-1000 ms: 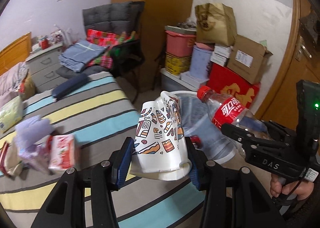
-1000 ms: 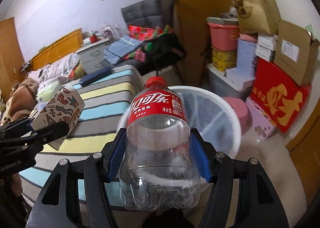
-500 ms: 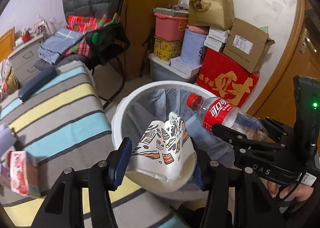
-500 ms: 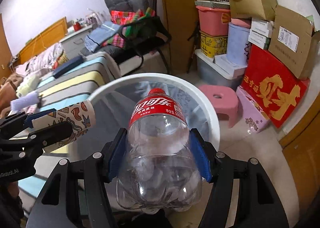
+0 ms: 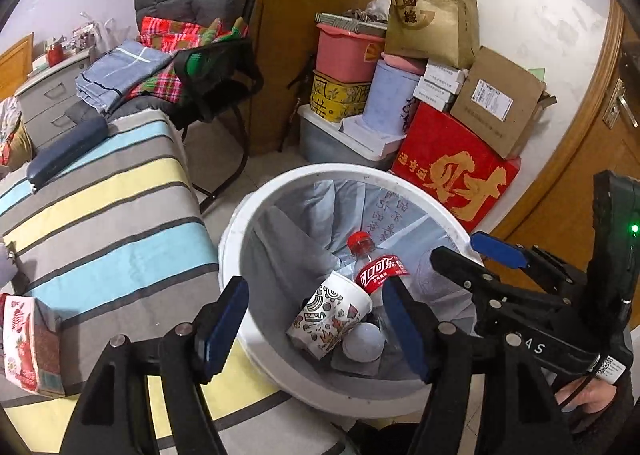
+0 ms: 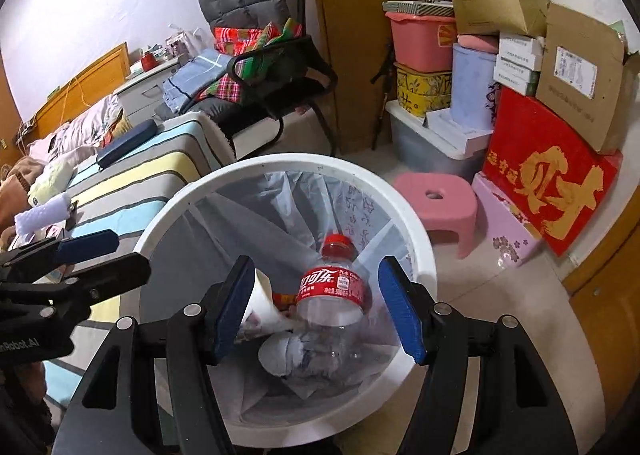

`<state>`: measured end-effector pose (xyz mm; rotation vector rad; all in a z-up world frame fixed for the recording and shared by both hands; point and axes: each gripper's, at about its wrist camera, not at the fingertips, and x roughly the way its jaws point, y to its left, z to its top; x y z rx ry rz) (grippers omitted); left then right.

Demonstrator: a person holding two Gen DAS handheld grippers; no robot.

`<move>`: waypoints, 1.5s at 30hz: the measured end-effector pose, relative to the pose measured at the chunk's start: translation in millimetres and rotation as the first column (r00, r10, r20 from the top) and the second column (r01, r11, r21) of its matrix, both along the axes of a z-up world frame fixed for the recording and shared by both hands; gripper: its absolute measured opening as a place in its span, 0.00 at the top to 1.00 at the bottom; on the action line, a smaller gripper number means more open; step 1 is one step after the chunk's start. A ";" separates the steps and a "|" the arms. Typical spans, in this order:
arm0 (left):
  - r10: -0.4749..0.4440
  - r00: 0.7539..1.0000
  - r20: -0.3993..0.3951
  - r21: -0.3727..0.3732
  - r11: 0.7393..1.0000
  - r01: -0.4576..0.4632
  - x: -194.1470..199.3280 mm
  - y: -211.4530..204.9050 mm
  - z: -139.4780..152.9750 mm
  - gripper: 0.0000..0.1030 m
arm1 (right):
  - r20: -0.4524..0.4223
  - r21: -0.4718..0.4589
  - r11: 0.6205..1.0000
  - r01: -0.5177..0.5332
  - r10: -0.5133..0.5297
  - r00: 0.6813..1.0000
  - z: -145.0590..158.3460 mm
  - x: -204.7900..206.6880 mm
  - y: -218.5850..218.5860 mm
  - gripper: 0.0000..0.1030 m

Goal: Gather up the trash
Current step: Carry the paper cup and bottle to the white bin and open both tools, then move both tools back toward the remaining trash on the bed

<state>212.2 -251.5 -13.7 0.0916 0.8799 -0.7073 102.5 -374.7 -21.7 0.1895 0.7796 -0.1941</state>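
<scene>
I see the trash bin (image 6: 420, 255) mouth open beneath both grippers. The striped bed (image 5: 112, 215) presses against its left rim, the pink stool (image 6: 440, 203) and red box (image 6: 552, 175) crowd its far right, and bare floor lies between.

The white round trash bin (image 5: 240, 239) stands on the floor just beside the bed and has a pale grey-blue plastic liner inside. A paper cup (image 5: 330, 313) with colourful drawings lies on its side in the bin, its open mouth turned up toward the bottle. The clear plastic bottle (image 6: 332, 295) with red cap and red label lies tilted next to the cup, touching it, the cap pointing to the far wall of the bin. Some crumpled white paper (image 6: 280, 355) lies below them.
</scene>
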 end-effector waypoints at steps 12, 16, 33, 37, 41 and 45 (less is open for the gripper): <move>0.084 0.995 0.062 0.004 0.996 -0.084 -17.5 46.9 22.5 0.33 | 0.058 -0.023 1.000 -0.015 0.016 0.998 18.8 -10.3 26.7 0.36; 0.125 0.989 0.082 0.002 0.992 -0.126 -24.7 72.9 27.2 0.33 | 0.076 -0.005 1.000 -0.012 0.013 0.997 21.8 -14.4 34.0 0.36; 0.332 0.930 0.160 -0.019 0.943 -0.333 -43.7 201.7 42.0 0.33 | 0.139 0.026 0.991 -0.129 0.124 0.982 29.9 -12.2 98.9 0.36; 0.382 0.911 0.157 -0.026 0.923 -0.383 -41.0 231.3 42.2 0.33 | 0.132 0.038 0.986 -0.164 0.158 0.979 26.6 -5.1 116.2 0.36; 0.424 0.890 0.167 -0.014 0.904 -0.428 -38.3 257.2 40.4 0.33 | 0.125 0.044 0.979 -0.197 0.190 0.974 24.3 1.0 133.6 0.36; 0.461 0.873 0.159 -0.019 0.886 -0.464 -34.2 279.4 36.1 0.33 | 0.115 0.050 0.970 -0.236 0.229 0.967 21.9 7.7 153.8 0.36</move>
